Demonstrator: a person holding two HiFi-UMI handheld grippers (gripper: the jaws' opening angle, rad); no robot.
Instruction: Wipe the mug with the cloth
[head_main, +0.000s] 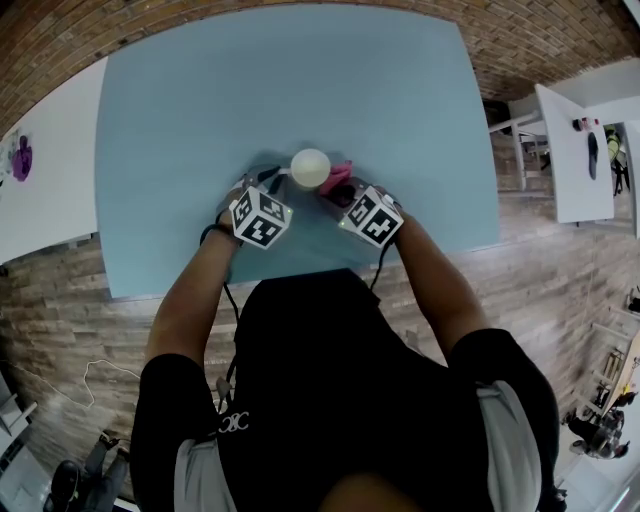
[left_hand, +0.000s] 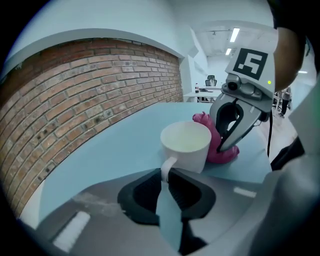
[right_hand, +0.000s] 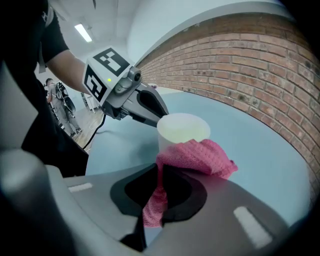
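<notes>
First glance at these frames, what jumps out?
A white mug stands near the middle of the light blue table, right in front of the person. The left gripper is shut on its handle. The right gripper is shut on a pink cloth, which is bunched against the mug's side.
</notes>
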